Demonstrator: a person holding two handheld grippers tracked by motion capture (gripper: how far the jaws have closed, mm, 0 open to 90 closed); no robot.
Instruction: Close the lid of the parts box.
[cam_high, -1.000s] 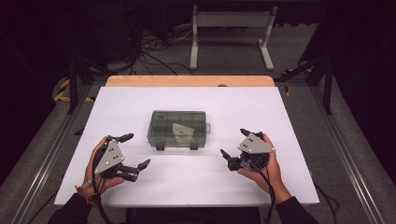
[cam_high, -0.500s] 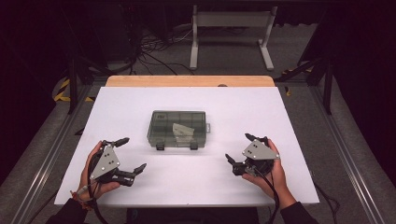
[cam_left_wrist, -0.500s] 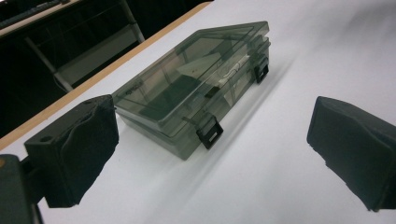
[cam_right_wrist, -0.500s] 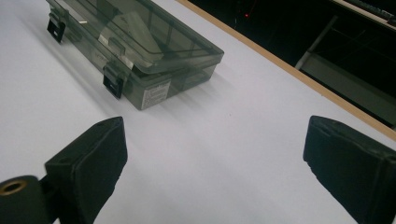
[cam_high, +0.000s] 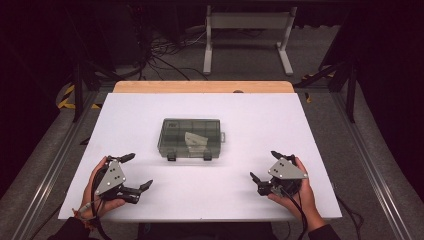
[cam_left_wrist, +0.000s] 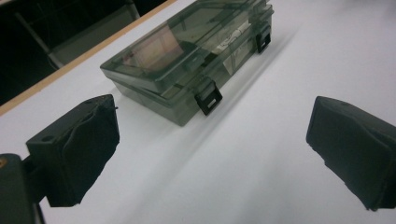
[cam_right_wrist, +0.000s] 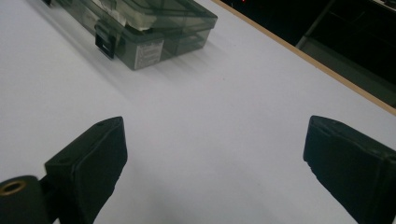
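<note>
High view first: the smoky grey plastic box (cam_high: 191, 138) lies flat near the middle of the white table (cam_high: 260, 120), its lid shut and its two black latches (cam_high: 171, 156) on the side facing the person. Through the tinted lid a pale piece, perhaps paper, shows in one compartment, though what it is cannot be told. From the left gripper view the box (cam_left_wrist: 187, 56) sits ahead and slightly tilted across the picture, one latch (cam_left_wrist: 208, 98) closest to the camera and the second farther along the same wall; dividers show dimly under the lid. From the right gripper view one end of the box (cam_right_wrist: 154, 28) appears at the upper left, with a small label on its end wall and a latch just beside it.

The left gripper (cam_high: 135, 172) rests low over the near left part of the table, well apart from the box, held in the person's left hand (cam_high: 97, 192); its jaws stand wide apart with only bare table between them. The right gripper (cam_high: 266, 167) is at the near right, held in the right hand (cam_high: 297, 192), also well clear of the box, jaws spread and holding nothing.

A light wooden strip (cam_high: 200, 86) edges the table's far side, and beyond it a grey stand (cam_high: 247, 35) and loose cables (cam_high: 165, 50) lie on the dark floor
</note>
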